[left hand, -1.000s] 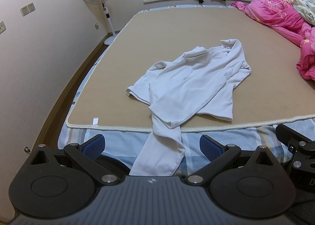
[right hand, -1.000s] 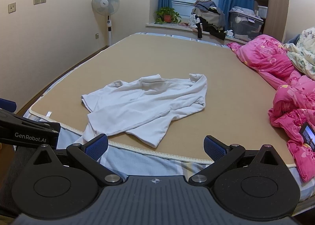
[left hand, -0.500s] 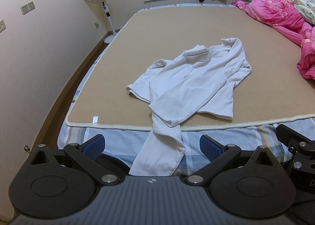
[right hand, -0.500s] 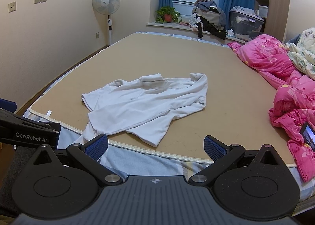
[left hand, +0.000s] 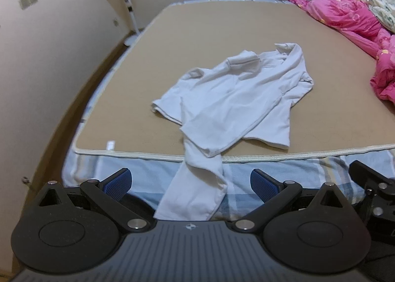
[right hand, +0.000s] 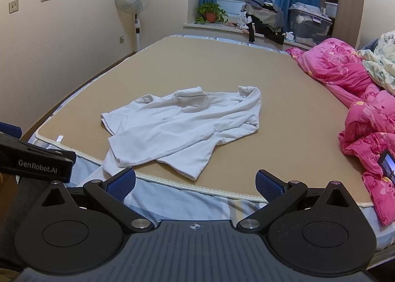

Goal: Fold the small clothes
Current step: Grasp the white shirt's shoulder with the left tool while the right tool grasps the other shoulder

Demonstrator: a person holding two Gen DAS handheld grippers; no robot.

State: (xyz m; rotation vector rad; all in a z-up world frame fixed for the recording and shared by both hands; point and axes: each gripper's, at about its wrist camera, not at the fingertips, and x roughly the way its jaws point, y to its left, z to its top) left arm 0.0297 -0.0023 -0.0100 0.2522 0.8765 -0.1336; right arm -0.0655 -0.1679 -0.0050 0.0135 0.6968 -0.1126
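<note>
A white long-sleeved top (left hand: 237,99) lies crumpled on the tan mat (left hand: 222,25) of the bed, one sleeve (left hand: 197,190) hanging over the near edge. It also shows in the right wrist view (right hand: 182,129). My left gripper (left hand: 191,184) is open and empty, held back from the bed's edge with the hanging sleeve between its fingers' line of sight. My right gripper (right hand: 195,183) is open and empty, to the right of the left one and short of the top's hem.
A pink quilt (right hand: 345,89) lies bunched along the bed's right side, with a phone (right hand: 387,164) by it. A standing fan (right hand: 133,5) is by the left wall. A potted plant (right hand: 209,12), clothes and a storage box (right hand: 308,25) sit on the window ledge.
The left gripper has edged forward and slightly left, so the top sits a little larger and lower in its view. The right gripper has barely moved. Both stay open.
</note>
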